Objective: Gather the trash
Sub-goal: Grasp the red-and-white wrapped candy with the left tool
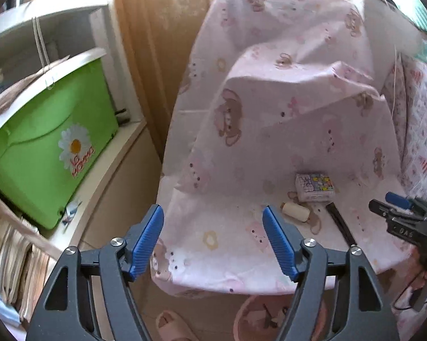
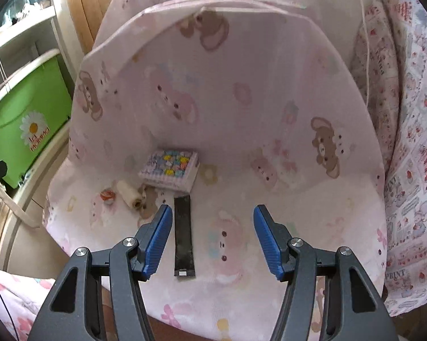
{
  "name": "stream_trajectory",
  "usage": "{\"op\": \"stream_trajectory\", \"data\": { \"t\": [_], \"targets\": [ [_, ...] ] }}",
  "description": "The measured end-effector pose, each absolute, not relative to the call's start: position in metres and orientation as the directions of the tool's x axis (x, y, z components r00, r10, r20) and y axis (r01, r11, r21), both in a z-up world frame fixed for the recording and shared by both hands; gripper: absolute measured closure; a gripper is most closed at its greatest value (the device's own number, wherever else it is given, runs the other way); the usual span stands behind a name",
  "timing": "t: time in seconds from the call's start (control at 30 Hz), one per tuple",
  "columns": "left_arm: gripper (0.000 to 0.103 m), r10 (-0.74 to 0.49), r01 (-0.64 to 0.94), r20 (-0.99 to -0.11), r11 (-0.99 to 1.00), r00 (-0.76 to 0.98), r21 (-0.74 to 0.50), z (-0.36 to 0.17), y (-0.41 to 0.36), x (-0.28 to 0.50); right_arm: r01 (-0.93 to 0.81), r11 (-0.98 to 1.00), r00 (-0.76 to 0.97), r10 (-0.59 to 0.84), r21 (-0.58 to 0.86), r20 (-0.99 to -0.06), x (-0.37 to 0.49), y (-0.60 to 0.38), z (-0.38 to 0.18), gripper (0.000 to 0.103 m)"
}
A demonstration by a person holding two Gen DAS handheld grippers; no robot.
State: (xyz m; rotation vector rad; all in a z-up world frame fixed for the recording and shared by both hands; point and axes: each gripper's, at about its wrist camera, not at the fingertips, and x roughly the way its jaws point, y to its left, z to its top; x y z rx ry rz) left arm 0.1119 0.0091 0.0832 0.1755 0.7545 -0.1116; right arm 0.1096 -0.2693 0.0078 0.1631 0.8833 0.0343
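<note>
1. Right tongs (image 2: pixel 212 240): jaws apart, nothing between the pads. I'm pointing steeply down at the pink printed sheet (image 2: pixel 242 113) draped over what looks like a chair seat.
2. Left tongs (image 1: pixel 213 240): jaws also apart and empty, hanging over the front edge of the same sheet, lower centre of the left view.
3. Nearest trash candidate to the right tongs is the flat black strip (image 2: pixel 184 234). It lies just right of my left pad, inside the jaw gap but off-centre.
4. The strip's long axis runs roughly up-down in the right view, about in line with the tongs' pointing direction. The jaws therefore close across its narrow width. Good orientation. My guess is I need only a small shift left to centre it, then drop.
5. It's thin and lies flat on soft cloth, so I risk pinching the sheet along with it.
6. Further out, up-left of the strip: a small cream roll (image 2: pixel 129 194), a tiny red-and-white scrap (image 2: pixel 107 195) beside it, and a patterned little box (image 2: pixel 169 172) behind them. I can't tell whether the box counts as trash.
7. In the left view the roll (image 1: pixel 296 211) and box (image 1: pixel 314 187) sit to the right of my tongs, well apart from them.
8. The right tongs (image 1: pixel 395 201) show at that view's right edge.
9. Call: the right hand is nearer the strip, while the left is better placed for the roll.
10. No bin is identifiable in either view.
</note>
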Motion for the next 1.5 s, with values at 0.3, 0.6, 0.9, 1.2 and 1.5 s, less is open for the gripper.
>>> {"op": "stream_trajectory", "data": {
  "t": [0.3, 0.6, 0.9, 1.2, 1.5],
  "targets": [
    [0.025, -0.125, 0.157, -0.654, 0.988, 0.746, -0.010, 0.018, -0.016, 0.137, 0.060, 0.990, 0.654, 0.059, 0.129, -0.755, 0.102, -0.277, 0.007, 0.037],
    [0.038, -0.226, 0.377, -0.674, 0.923, 0.703, 0.084, -0.035, -0.053, 0.159, 0.101, 0.991, 0.631, 0.006, 0.090, -0.775, 0.106, -0.279, -0.006, 0.037],
    [0.054, -0.255, 0.404, -0.736, 0.914, 0.626, 0.027, -0.057, -0.069, 0.168, 0.110, 0.990, 0.617, 0.002, 0.089, -0.787, 0.105, -0.283, -0.011, 0.037],
    [0.088, -0.276, 0.320, -0.763, 0.942, 0.584, -0.096, -0.057, -0.045, 0.178, 0.107, 0.988, 0.604, 0.024, 0.112, -0.796, 0.105, -0.283, -0.015, 0.037],
    [0.089, -0.168, 0.269, -0.763, 0.963, 0.625, 0.008, -0.029, -0.018, 0.138, 0.006, 0.995, 0.618, 0.071, 0.096, -0.783, 0.099, -0.260, -0.015, 0.037]
  ]
}}
